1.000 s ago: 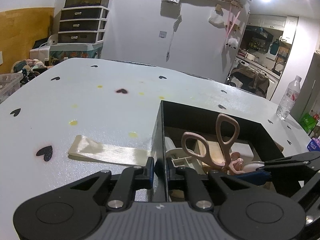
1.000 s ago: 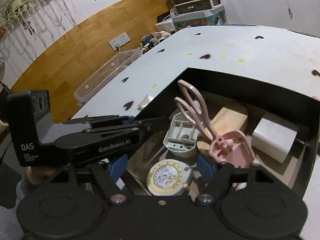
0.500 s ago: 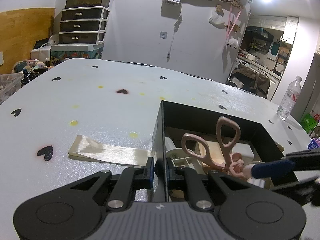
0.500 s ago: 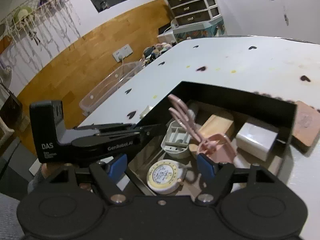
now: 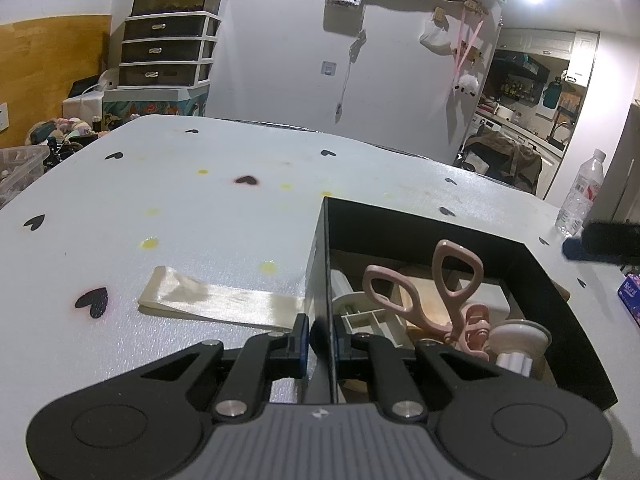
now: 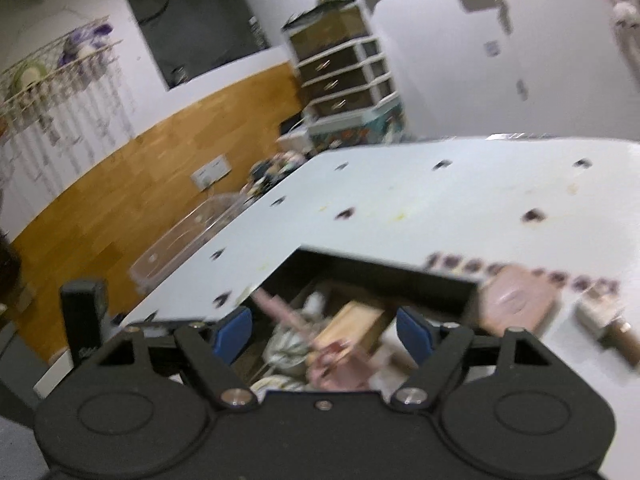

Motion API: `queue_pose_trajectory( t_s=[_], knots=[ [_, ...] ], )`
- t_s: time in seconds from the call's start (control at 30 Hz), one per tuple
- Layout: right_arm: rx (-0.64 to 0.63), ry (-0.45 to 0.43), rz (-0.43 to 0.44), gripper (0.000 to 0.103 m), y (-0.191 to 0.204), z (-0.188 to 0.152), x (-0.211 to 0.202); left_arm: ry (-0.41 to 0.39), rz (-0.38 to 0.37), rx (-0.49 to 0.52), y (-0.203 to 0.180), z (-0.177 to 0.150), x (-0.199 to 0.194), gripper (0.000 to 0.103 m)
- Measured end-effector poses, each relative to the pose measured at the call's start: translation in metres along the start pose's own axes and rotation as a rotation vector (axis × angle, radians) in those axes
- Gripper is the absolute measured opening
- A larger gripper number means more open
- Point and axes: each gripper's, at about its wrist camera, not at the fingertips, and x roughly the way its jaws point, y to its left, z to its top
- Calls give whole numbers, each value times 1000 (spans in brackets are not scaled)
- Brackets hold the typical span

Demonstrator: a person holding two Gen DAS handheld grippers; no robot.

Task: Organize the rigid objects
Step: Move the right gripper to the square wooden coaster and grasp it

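A black open box (image 5: 560,304) stands on the white table and holds a pink eyelash curler (image 5: 452,300), a wooden block (image 5: 424,304), a white box and a grey tray. My left gripper (image 5: 320,340) is shut on the box's left wall. My right gripper (image 6: 324,332) is open and empty, raised above the near side of the box (image 6: 372,276); its view is blurred. A pink flat piece (image 6: 516,300) and a small brown-tipped object (image 6: 608,328) lie on the table just right of the box.
A cream ribbon strip (image 5: 216,304) lies on the table left of the box. A water bottle (image 5: 580,196) stands at the far right edge. A clear plastic bin (image 6: 188,240) sits beyond the table's left edge.
My right gripper has lifted up and back out of the box, still open. My left gripper has kept its hold on the box wall.
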Motion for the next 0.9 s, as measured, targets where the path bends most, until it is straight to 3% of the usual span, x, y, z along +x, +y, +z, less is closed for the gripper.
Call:
queue_pose_trajectory(
  t_s=[0.23,0.4,0.47,0.73,0.9],
  knots=[
    [-30,-37,-163,82,-38,6,-8,0,0,0,0,0,0,11],
    [-197,24,-269,80,-56,-6,0,2,3,-1,1,0,1,11],
    [-261,59,-274,75,-60,-12,4,2,5,0,0,-1,2,11],
    [-495,187,-312,75,-68,-22,28,3,9,1,1,-1,3,12],
    [-651,250,-250,81,-68,-15,46,2,11,-2,-1,0,4,12]
  ],
)
